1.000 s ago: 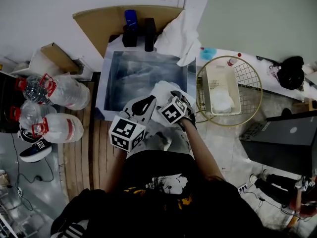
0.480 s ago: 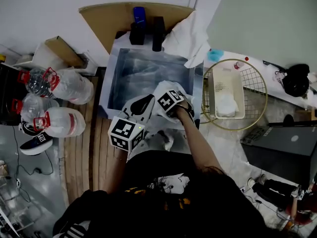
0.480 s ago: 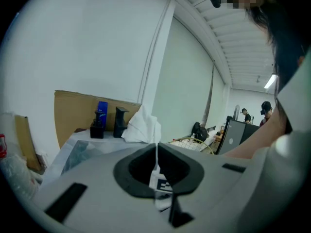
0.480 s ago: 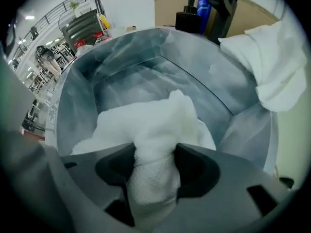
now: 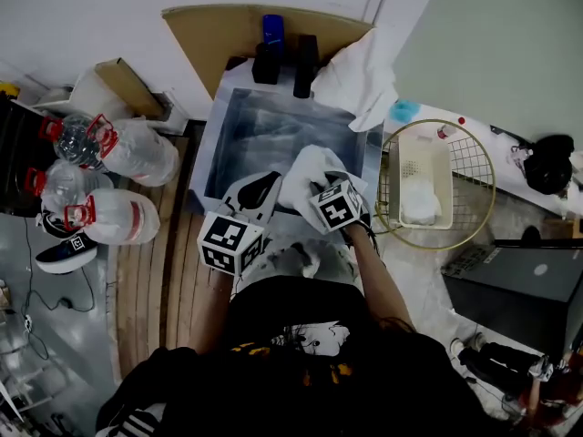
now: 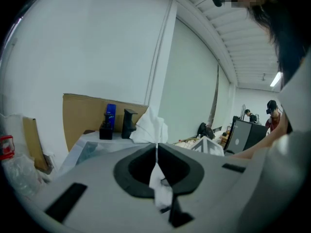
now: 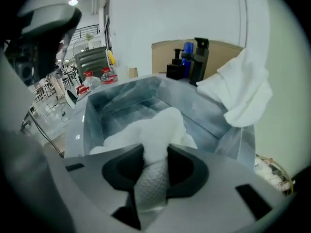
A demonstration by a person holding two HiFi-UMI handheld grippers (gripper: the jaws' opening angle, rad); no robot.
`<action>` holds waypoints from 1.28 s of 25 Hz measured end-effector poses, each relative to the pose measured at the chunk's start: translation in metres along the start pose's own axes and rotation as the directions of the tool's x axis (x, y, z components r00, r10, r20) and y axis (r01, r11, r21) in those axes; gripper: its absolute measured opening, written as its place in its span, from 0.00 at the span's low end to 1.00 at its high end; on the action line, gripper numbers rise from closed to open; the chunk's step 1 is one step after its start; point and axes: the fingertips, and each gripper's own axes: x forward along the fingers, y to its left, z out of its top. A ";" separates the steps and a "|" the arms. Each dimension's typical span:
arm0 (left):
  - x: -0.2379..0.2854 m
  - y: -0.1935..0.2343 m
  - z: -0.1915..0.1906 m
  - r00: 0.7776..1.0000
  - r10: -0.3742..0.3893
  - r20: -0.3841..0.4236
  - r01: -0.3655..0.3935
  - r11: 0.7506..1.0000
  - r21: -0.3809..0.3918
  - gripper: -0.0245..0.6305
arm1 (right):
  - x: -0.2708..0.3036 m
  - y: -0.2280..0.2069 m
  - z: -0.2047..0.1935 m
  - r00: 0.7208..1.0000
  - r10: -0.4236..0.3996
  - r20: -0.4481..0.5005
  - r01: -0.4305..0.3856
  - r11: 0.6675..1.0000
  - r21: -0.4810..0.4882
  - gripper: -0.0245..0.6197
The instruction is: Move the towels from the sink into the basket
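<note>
At the far left the water bottles [image 5: 137, 153] stand clear of the work. The left gripper [image 5: 262, 189] hovers at the sink's [image 5: 211, 153] near rim with its jaws drawn together; a thin white sliver shows in the slit, and I cannot tell whether that is pinched cloth or something behind. Just to its right the towel [image 7: 155, 130] is bunched over the sink's near edge. The right gripper [image 7: 155, 154] has just been closing on it and now clamps a thick fold between its pads. The step in hand looks like lifting this towel out. To do it well, the grip should stay firm and the lift should go high enough that the hanging tail clears the sink wall. The carry then goes right and should miss the spare towel [image 5: 360, 66] draped on the far corner. The towel should drop over the white tray [image 5: 421, 167] in the wire basket [image 5: 466, 157], where one folded towel [image 5: 419, 198] already lies. A snagged tail could drag the basket or pull the fold loose. Compared with half a second ago, the right gripper has drawn back from over the basin toward the person, and the towel has come with it, heaped higher at the rim. The left gripper sits much as before, and the basket's contents are unchanged.
</note>
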 end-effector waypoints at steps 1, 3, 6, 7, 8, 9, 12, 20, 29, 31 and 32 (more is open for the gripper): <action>0.000 -0.001 0.001 1.000 -0.003 0.002 0.003 1.000 0.002 0.06 | -0.009 0.000 0.006 0.999 -0.009 0.034 0.009 1.000 -0.001 0.22; 0.000 -0.004 0.003 1.000 -0.014 0.008 0.014 1.000 0.007 0.06 | -0.028 -0.002 0.017 0.994 -0.030 0.104 0.029 0.999 0.016 0.22; 0.002 -0.009 0.004 0.999 -0.040 0.012 0.040 0.999 0.021 0.06 | -0.062 -0.008 0.032 0.978 -0.069 0.199 0.055 0.996 0.076 0.22; 0.003 -0.012 0.005 0.999 -0.051 0.013 0.051 0.998 0.025 0.06 | -0.074 -0.012 0.036 0.969 -0.087 0.229 0.066 0.993 0.097 0.22; 0.005 -0.015 0.007 0.998 -0.063 0.016 0.063 0.998 0.029 0.06 | -0.086 -0.015 0.039 0.960 -0.106 0.260 0.078 0.990 0.117 0.22; 0.007 -0.018 0.009 0.997 -0.077 0.020 0.076 0.997 0.034 0.06 | -0.099 -0.019 0.043 0.948 -0.128 0.290 0.091 0.986 0.138 0.22; 0.015 -0.032 0.016 0.991 -0.128 0.028 0.126 0.990 0.059 0.06 | -0.134 -0.027 0.051 0.908 -0.184 0.375 0.120 0.975 0.188 0.22; 0.035 -0.086 0.039 0.957 -0.287 0.048 0.279 0.951 0.134 0.06 | -0.214 -0.052 0.058 0.804 -0.324 0.498 0.198 0.937 0.288 0.22; 0.075 -0.151 0.046 0.906 -0.423 0.017 0.414 0.895 0.163 0.06 | -0.290 -0.117 0.008 0.707 -0.504 0.496 0.267 0.840 0.472 0.22; 0.087 -0.164 0.045 0.899 -0.437 0.003 0.430 0.887 0.167 0.06 | -0.309 -0.136 -0.005 0.684 -0.542 0.488 0.294 0.818 0.495 0.22; 0.095 -0.170 0.045 0.898 -0.441 -0.004 0.435 0.884 0.170 0.06 | -0.317 -0.148 -0.011 0.674 -0.559 0.483 0.308 0.807 0.503 0.22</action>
